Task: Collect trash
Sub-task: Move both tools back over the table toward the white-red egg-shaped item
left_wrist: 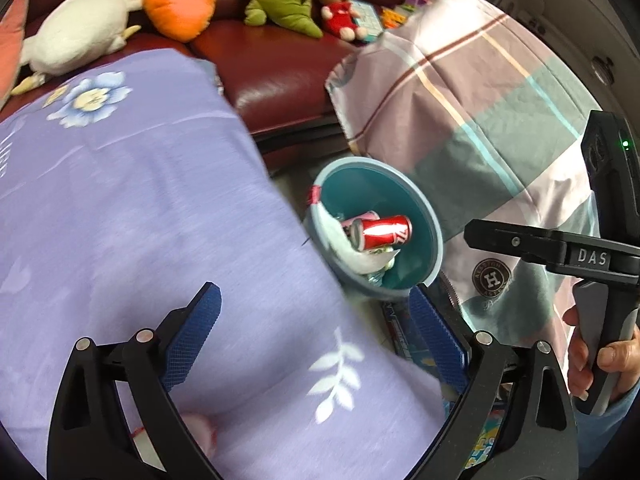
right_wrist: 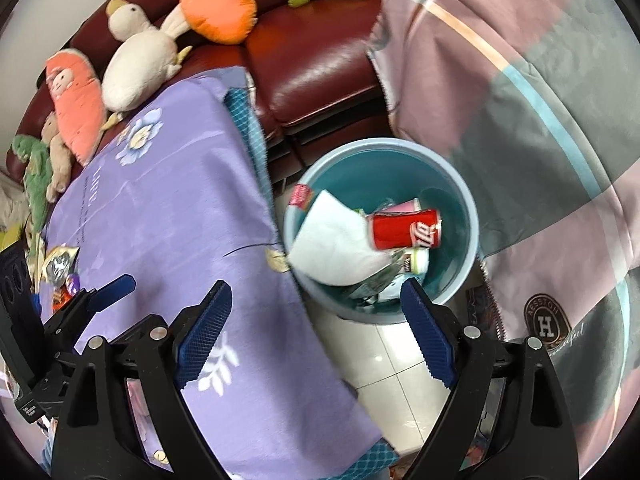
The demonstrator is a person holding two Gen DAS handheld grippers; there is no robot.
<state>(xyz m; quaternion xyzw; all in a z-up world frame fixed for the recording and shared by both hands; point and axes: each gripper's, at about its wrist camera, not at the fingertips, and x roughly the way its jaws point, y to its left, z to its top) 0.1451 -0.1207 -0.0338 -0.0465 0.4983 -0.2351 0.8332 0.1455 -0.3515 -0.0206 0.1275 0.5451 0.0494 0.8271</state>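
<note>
Several items binned: a red can (right_wrist: 406, 229), white paper (right_wrist: 336, 240) and smaller scraps lie inside the teal bin (right_wrist: 466, 216), which stands on the tiled floor (right_wrist: 384, 360) between the purple-covered bench (right_wrist: 168, 200) and a plaid cloth (right_wrist: 540, 140).
Paper: it leans on the bin's near-left wall and reaches its rim; the can rests against it, lying on its side.
Left to do: wrappers (right_wrist: 60, 272) lie on the far left edge of the bench, seen in the right wrist view; judged as trash not yet collected. A pink-white lump (left_wrist: 200, 428) shows low on the bench in the left wrist view; what it is cannot be told.
Progress: judged as partly done, with at least one more pick to go.
Right gripper (right_wrist: 316, 320): jaws wide apart, nothing between them; it points steeply down, with the bench edge and floor under it and the bin just ahead.
Left gripper (left_wrist: 316, 328): jaws apart, empty, angled down over the bench with the bin beyond its right finger.
Hand (left_wrist: 592, 360): it wraps the right gripper's handle, seen at the right edge of the left wrist view.
Sofa (right_wrist: 312, 60): it carries plush toys only, none judged as trash.
</note>
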